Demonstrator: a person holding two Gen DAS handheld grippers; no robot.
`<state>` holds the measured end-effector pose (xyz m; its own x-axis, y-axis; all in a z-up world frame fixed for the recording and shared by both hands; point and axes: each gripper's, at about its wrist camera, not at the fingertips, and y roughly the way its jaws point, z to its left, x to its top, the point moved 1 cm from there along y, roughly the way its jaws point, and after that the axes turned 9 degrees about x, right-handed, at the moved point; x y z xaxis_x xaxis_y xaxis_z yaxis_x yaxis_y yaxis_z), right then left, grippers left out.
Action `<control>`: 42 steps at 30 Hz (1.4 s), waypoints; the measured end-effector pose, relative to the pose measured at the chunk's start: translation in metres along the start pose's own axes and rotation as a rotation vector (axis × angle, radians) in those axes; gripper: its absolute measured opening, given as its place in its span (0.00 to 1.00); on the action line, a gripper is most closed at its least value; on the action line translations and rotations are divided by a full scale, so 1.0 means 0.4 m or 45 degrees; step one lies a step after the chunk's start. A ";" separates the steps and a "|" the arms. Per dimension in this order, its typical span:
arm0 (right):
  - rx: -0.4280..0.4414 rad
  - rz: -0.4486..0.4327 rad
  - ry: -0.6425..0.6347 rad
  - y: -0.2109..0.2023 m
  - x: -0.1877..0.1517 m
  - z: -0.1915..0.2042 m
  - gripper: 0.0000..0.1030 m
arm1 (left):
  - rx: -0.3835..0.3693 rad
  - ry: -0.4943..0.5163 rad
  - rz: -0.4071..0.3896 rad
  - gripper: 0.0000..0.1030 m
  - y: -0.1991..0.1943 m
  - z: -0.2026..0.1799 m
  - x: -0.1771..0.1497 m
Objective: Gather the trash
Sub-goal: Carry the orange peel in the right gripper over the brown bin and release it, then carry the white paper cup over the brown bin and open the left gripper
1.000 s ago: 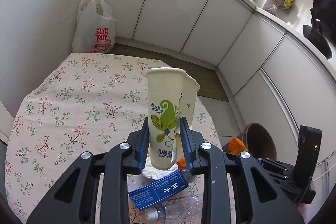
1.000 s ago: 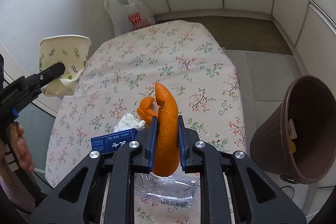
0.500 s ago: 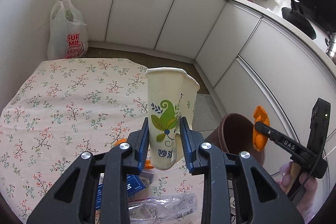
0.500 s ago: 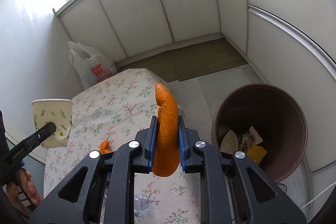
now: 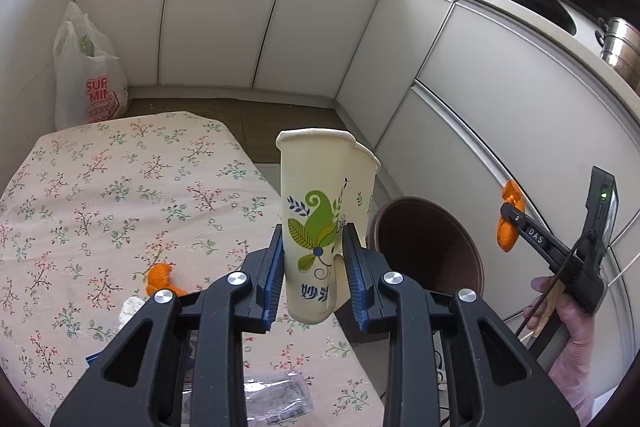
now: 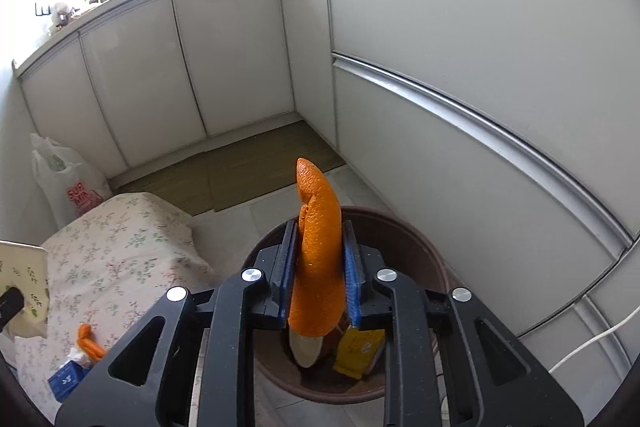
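My left gripper is shut on a crushed paper cup with a green leaf print, held upright above the table's right edge. My right gripper is shut on an orange peel and holds it directly over the brown trash bin, which holds some scraps. The left wrist view shows the bin on the floor right of the table and the right gripper with the peel above its far side. Another orange peel lies on the floral tablecloth.
On the table's near end lie a white tissue, a blue packet and a clear plastic wrapper. A white shopping bag stands on the floor by the white cabinets. A white cable runs along the floor at right.
My right gripper has carried the orange peel from above the table to over the bin. My left gripper has swung right with the cup toward the table's right edge.
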<state>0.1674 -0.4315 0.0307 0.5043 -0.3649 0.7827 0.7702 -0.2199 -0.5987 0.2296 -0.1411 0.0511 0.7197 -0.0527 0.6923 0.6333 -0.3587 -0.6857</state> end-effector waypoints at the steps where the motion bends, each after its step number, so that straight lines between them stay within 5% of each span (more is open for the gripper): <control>1: -0.008 -0.007 0.002 -0.002 0.001 -0.013 0.35 | -0.007 0.007 -0.001 0.28 0.003 -0.017 0.000; 6: -0.049 -0.103 0.067 -0.043 0.024 -0.074 0.67 | -0.058 0.034 -0.026 0.28 0.021 -0.125 -0.003; 8: -0.113 -0.168 0.086 -0.068 0.029 -0.100 0.92 | -0.092 0.015 -0.024 0.28 0.035 -0.167 -0.004; 9: -0.162 -0.211 0.098 -0.084 0.030 -0.115 0.94 | -0.102 0.013 -0.021 0.28 0.042 -0.187 -0.002; 12: -0.294 -0.294 0.113 -0.120 0.039 -0.161 0.93 | -0.119 0.025 -0.024 0.28 0.057 -0.245 0.005; 17: -0.399 -0.255 0.115 -0.121 0.039 -0.222 0.93 | -0.126 0.053 -0.066 0.28 0.068 -0.335 0.024; 34: -0.387 -0.212 0.266 -0.127 0.033 -0.325 0.93 | -0.084 0.223 -0.087 0.29 0.161 -0.519 0.054; 36: -0.375 -0.218 0.285 -0.129 0.033 -0.331 0.93 | -0.081 0.218 -0.061 0.33 0.183 -0.526 0.064; 38: -0.372 -0.212 0.290 -0.126 0.033 -0.333 0.93 | -0.078 0.193 -0.022 0.48 0.207 -0.525 0.069; 42: -0.351 -0.172 0.286 -0.107 0.030 -0.328 0.93 | -0.059 0.186 0.006 0.52 0.230 -0.516 0.060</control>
<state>0.0893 -0.5453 0.0434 0.2833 -0.4986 0.8192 0.6744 -0.5038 -0.5398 0.2466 -0.3675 0.0510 0.6718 -0.1882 0.7164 0.6134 -0.4009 -0.6805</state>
